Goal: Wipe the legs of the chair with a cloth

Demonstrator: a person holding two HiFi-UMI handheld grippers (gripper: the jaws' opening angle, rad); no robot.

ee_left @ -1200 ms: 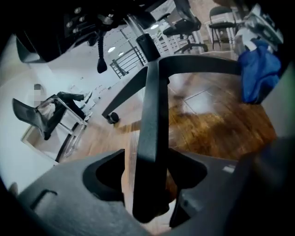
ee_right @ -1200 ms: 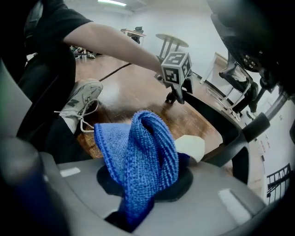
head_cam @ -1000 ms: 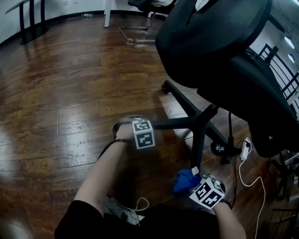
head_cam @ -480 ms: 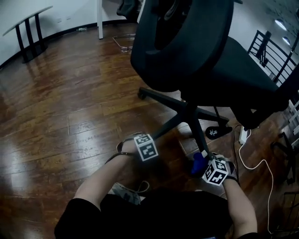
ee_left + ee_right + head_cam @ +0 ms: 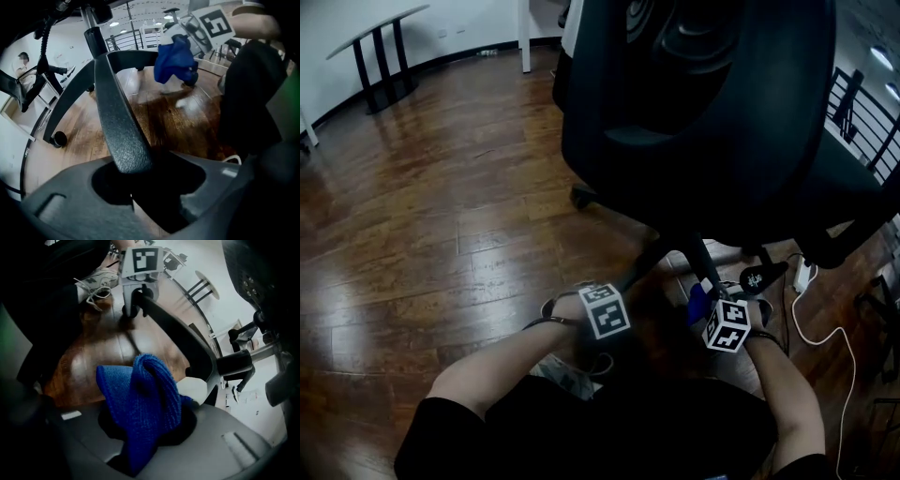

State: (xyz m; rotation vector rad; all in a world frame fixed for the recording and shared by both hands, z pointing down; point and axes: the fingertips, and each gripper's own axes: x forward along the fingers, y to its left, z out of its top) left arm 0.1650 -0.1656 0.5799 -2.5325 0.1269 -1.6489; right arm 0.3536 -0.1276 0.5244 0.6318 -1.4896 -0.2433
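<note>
The black office chair (image 5: pixel 703 112) fills the upper right of the head view. One of its black legs (image 5: pixel 117 108) runs down from the hub and lies between the jaws of my left gripper (image 5: pixel 150 183). Those jaws have just been opening and stand apart round the leg. The right gripper view shows the same left gripper (image 5: pixel 135 301) straddling that leg (image 5: pixel 183 341). My right gripper (image 5: pixel 150 427) is shut on a bunched blue cloth (image 5: pixel 140 399), held close beside the leg near the hub. In the head view the cloth (image 5: pixel 697 302) shows just left of the right gripper's marker cube.
A white power strip (image 5: pixel 804 274) and its cable (image 5: pixel 836 375) lie on the wooden floor at the right. A black rack (image 5: pixel 855 103) stands behind it. A table with black legs (image 5: pixel 380 52) is far left. My sneaker (image 5: pixel 96 282) is near the leg. A caster (image 5: pixel 58 139) ends another leg.
Both grippers have moved in toward the chair base. The left gripper slid right along the leg, and the right gripper carried the cloth up beside the leg near the hub.
</note>
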